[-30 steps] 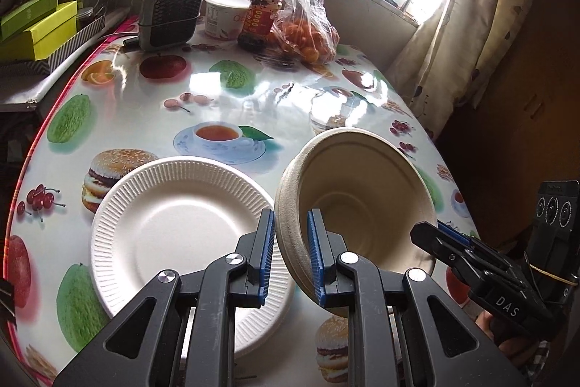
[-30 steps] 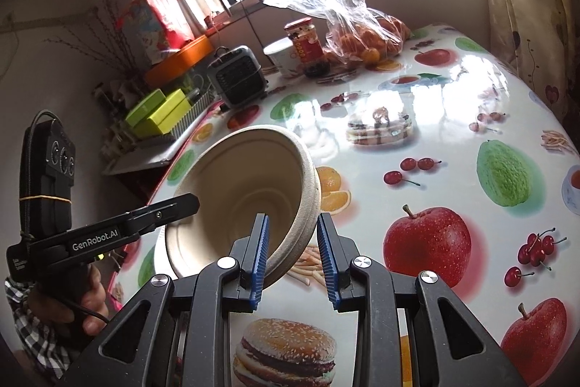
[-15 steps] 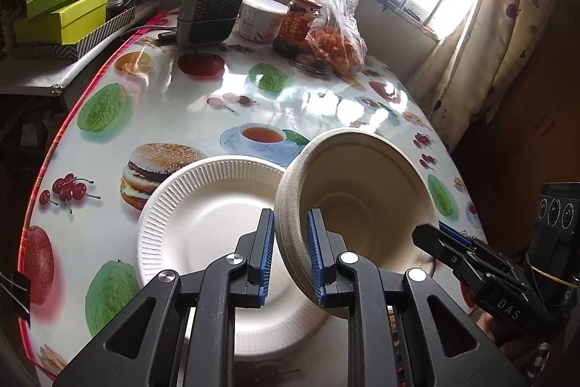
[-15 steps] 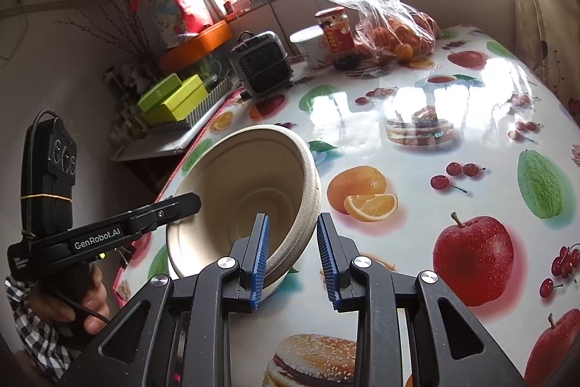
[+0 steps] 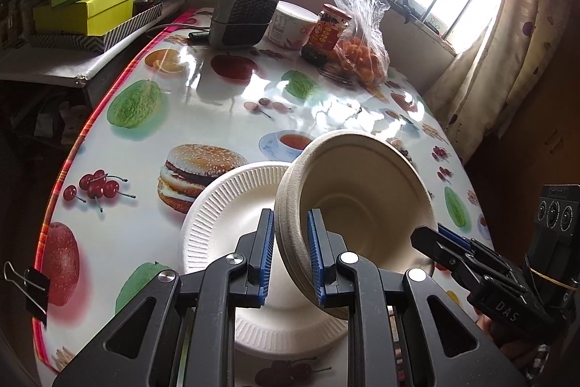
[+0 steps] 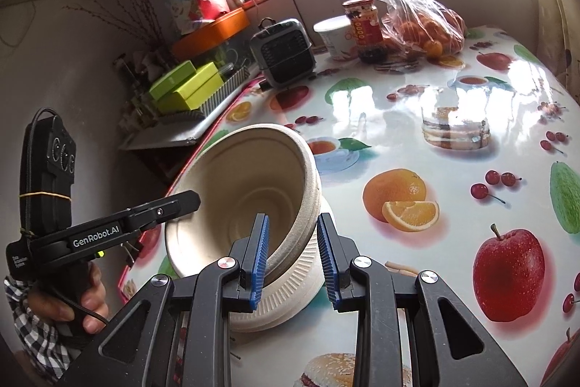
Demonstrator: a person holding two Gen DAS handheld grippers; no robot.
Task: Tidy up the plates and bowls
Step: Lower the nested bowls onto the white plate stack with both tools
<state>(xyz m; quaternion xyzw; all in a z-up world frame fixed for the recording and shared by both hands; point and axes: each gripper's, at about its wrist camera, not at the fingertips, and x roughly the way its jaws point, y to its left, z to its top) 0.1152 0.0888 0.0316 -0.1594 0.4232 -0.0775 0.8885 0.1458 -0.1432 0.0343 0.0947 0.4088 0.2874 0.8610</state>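
My left gripper (image 5: 289, 254) clamped bowl stack (image 5: 357, 194) rim | my right gripper (image 6: 293, 262) clamped opposite rim, marked "DAS" | stack tilted above white plate (image 5: 232, 213) | left body read "GenRobot.AI"

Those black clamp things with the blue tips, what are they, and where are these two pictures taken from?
They are hand-held grippers, one in each of a person's hands, with a wide-angle camera on each looking along its fingers. One picture is from the left gripper, the other from the right gripper. Both are shut on opposite sides of the rim of a beige bowl, holding it tilted over a white ridged paper plate. The plate lies on a table with a fruit-print cover. At the far end stand a small heater, a jar and a bag of oranges.
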